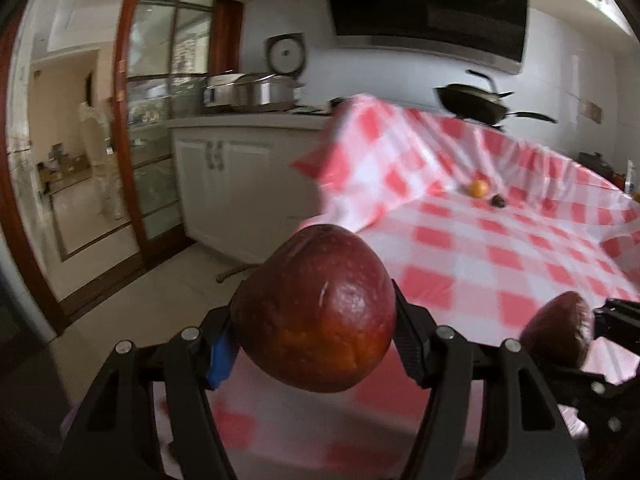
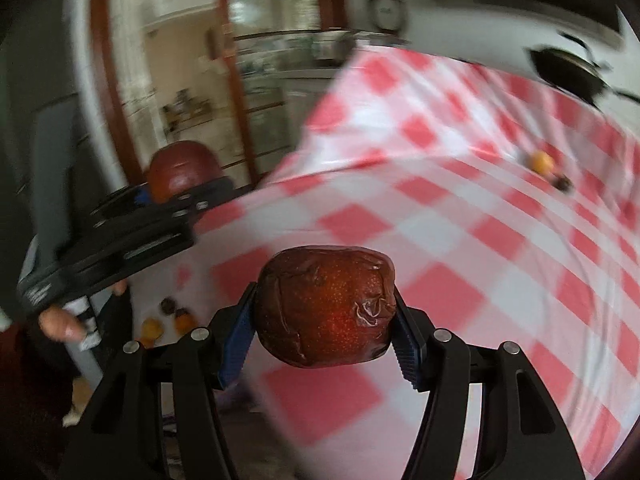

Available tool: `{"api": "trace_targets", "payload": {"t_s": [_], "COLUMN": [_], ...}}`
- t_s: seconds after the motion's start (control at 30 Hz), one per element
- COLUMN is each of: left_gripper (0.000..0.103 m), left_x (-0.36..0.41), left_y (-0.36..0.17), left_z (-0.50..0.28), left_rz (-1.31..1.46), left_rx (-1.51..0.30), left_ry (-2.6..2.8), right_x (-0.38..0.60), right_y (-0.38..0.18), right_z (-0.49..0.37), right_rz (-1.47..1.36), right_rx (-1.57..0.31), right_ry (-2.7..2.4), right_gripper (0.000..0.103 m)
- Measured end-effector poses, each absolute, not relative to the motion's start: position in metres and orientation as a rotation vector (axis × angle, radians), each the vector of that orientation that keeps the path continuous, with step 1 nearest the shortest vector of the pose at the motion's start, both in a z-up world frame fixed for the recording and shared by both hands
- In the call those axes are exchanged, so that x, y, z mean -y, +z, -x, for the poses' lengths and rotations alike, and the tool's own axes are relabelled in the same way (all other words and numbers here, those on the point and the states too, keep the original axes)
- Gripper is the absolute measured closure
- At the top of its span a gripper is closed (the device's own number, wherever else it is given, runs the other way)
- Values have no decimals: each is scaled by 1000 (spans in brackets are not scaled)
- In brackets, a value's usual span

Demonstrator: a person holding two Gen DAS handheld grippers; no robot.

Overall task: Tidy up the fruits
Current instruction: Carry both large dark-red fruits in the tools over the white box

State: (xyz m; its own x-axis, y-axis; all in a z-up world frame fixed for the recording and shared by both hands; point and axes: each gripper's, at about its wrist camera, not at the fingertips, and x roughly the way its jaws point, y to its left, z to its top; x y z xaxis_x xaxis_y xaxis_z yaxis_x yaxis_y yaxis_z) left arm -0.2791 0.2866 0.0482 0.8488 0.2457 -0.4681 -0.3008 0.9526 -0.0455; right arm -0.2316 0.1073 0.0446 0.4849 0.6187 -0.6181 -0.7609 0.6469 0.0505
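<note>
Two apples carried over the checked cloth

A red apple is clamped in the left gripper, a wrinkled apple in the right gripper, apparently for grouping with fruit.

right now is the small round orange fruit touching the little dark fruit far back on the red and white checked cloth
Apart. The left wrist view shows a strip of checked cloth between the small orange fruit and the little dark fruit; the right wrist view is too blurred.

Black left gripper and right gripper, silver screws, ribbed blue-backed fingers
</note>
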Motion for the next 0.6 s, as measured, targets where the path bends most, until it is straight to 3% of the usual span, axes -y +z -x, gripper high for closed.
{"api": "trace_targets", "payload": {"t_s": [0.37,0.6], "left_gripper": [38,38], "left_x": [-385,-420], "left_y": [-3,-58], "left_z": [336,343], "left_rz": [219,199], "left_rx": [-654,-898], "left_ry": [514,563], "right_x": [-197,-261], "right_y": [11,-46], "right_z": [306,313], "right_rz": [524,686], "right_rx": [-704,-899], "right_ry": [1135,1229], "right_gripper": [43,43]}}
